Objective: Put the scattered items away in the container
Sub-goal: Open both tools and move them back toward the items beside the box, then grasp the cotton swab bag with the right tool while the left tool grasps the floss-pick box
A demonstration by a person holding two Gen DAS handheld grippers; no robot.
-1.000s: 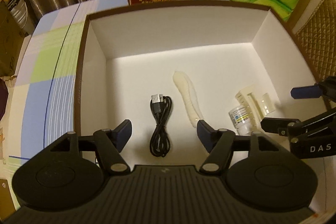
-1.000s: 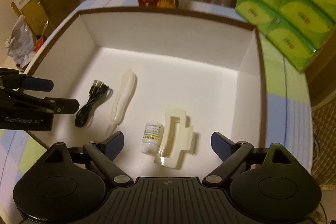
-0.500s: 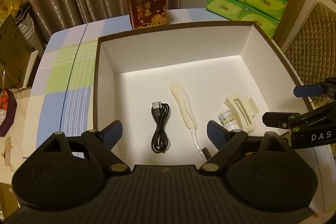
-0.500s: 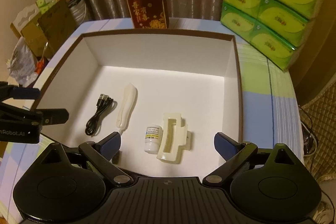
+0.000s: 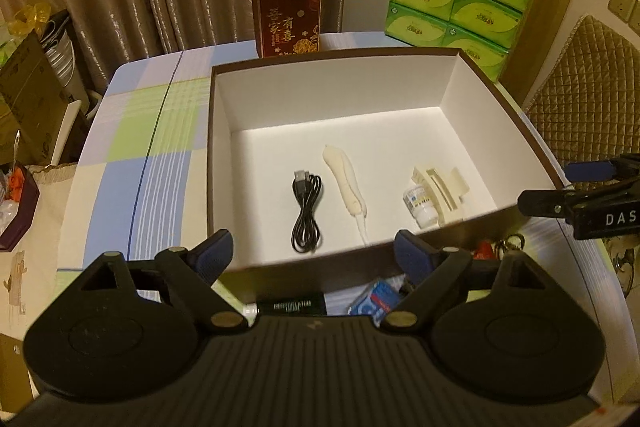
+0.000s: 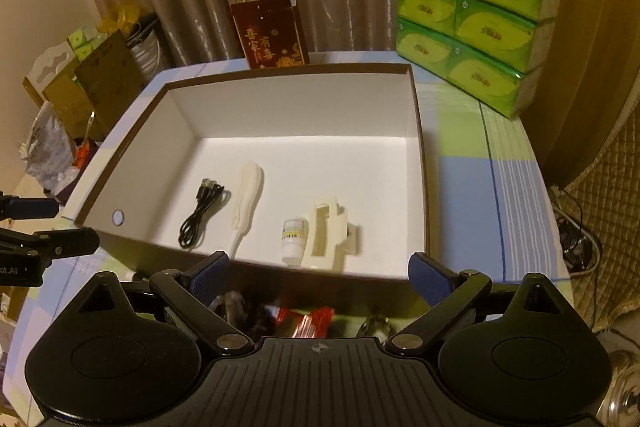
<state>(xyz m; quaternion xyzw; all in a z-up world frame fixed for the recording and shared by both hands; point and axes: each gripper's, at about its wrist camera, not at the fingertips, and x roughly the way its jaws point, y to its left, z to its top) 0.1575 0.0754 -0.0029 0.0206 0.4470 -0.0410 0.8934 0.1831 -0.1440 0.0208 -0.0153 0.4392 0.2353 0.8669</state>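
Note:
A brown box with white inside (image 5: 212, 147) (image 6: 296, 119) stands on the table. In it lie a black cable (image 5: 306, 211) (image 6: 202, 213), a long cream handle (image 5: 346, 183) (image 6: 246, 203), a small white bottle (image 5: 420, 205) (image 6: 293, 239) and a cream plastic holder (image 5: 440, 191) (image 6: 326, 237). My left gripper (image 5: 313, 254) hangs open over the box's near wall, holding nothing. My right gripper (image 6: 320, 275) is open and empty there too. Below them lie a black labelled tube (image 5: 290, 307), a blue packet (image 5: 376, 303) and a red packet (image 6: 306, 319).
A dark red gift bag (image 5: 288, 23) stands behind the box, with stacked green tissue packs (image 5: 460, 3) to its right. A quilted chair back (image 5: 580, 99) is at the right, cardboard boxes (image 5: 28, 95) at the left. A checked cloth (image 5: 140, 155) covers the table.
Both grippers have drawn back and up out of the box, so its near wall and the loose items before it now show. The left jaws have spread wider.

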